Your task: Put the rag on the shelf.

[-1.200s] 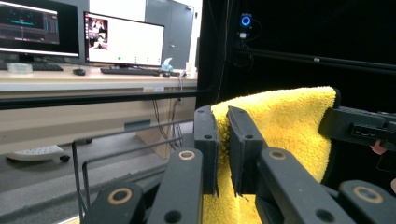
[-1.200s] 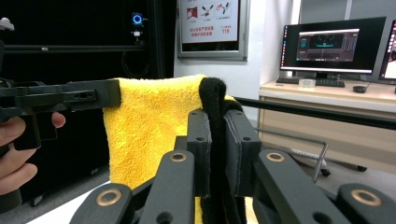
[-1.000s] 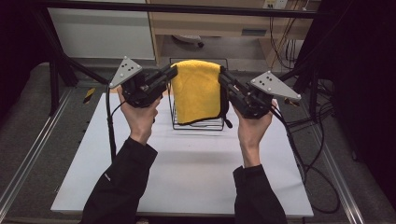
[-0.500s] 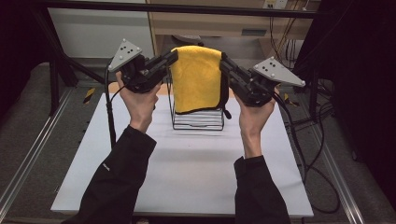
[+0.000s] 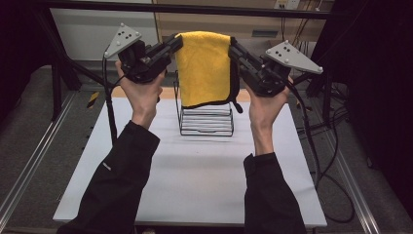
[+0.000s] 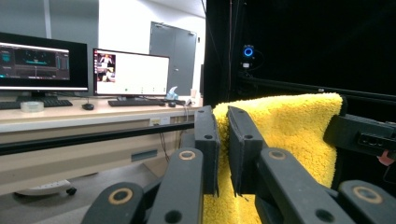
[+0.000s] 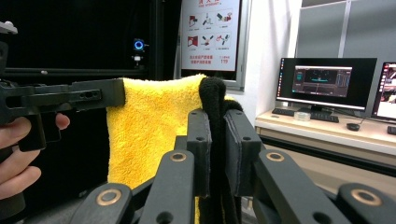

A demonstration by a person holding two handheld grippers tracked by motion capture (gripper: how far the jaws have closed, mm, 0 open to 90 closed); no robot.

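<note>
— Two hands come in from the near edge of the white table (image 5: 195, 180), dark sleeves up to the wrists. What are they holding?

— Each one has a gripper raised above the table. The left gripper (image 5: 171, 45) and the right gripper (image 5: 234, 50) both reach inward toward a yellow towel (image 5: 204, 68) held between them.

— Are the jaws clamped?

— Yes. In the left gripper view the two black jaws stand nearly together with the towel's (image 6: 289, 135) side edge pinched between them. In the right gripper view the jaws squeeze the towel's dark border, with the yellow pile (image 7: 149, 135) spread off to the left.

— Which way does the towel run?

— Its top edge stretches side to side between the two grippers, about level. From there it hangs straight down, so its long axis is vertical and its broad face is toward the person.

— How does it look?

— Fluffy, bright yellow, with a black trim along the edges and a small black loop at the lower right corner.

— Where is it relative to the table?

— In the air, in front of and above a black wire rack (image 5: 205, 119) standing on the far middle of the table. I cannot tell whether its bottom hem touches the rack.

— And beyond?

— A desk with monitors (image 6: 130, 72) and a keyboard.
</note>
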